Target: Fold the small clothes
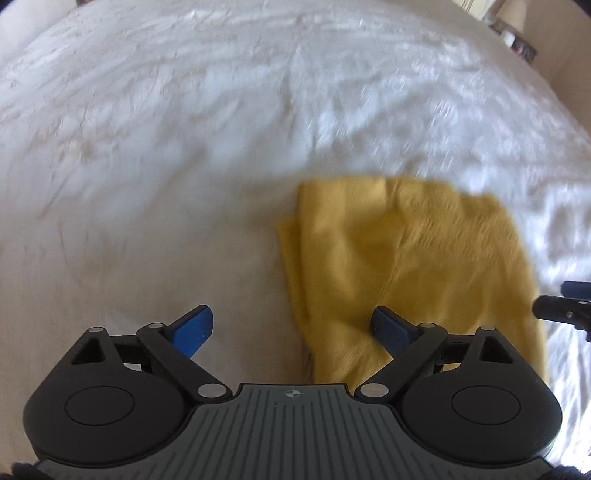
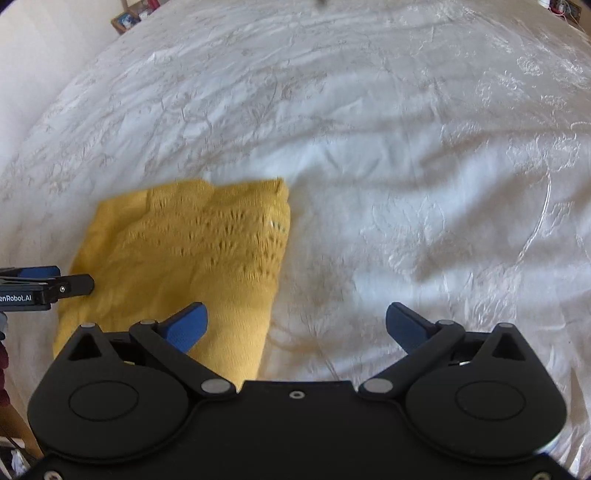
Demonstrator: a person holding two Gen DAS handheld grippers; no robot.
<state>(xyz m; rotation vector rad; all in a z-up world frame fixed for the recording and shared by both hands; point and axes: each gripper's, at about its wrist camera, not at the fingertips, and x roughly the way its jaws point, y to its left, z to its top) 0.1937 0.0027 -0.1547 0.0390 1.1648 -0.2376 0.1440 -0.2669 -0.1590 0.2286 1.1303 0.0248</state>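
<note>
A yellow knit garment (image 1: 410, 269) lies folded into a rough rectangle on the white bedspread (image 1: 184, 129). My left gripper (image 1: 291, 325) is open and empty, hovering over the garment's left edge; its right finger is above the cloth. In the right wrist view the garment (image 2: 192, 254) lies at the left. My right gripper (image 2: 295, 321) is open and empty, with its left finger over the garment's right edge and its right finger over bare bedspread (image 2: 406, 166). Each gripper shows at the edge of the other's view: the right one (image 1: 565, 306), the left one (image 2: 44, 288).
The bed has a wrinkled white embroidered cover filling both views. A lamp and small items (image 1: 513, 26) stand beyond the far right corner. Framed pictures (image 2: 127, 18) stand beyond the far left edge. A white wall (image 2: 44, 55) is at the left.
</note>
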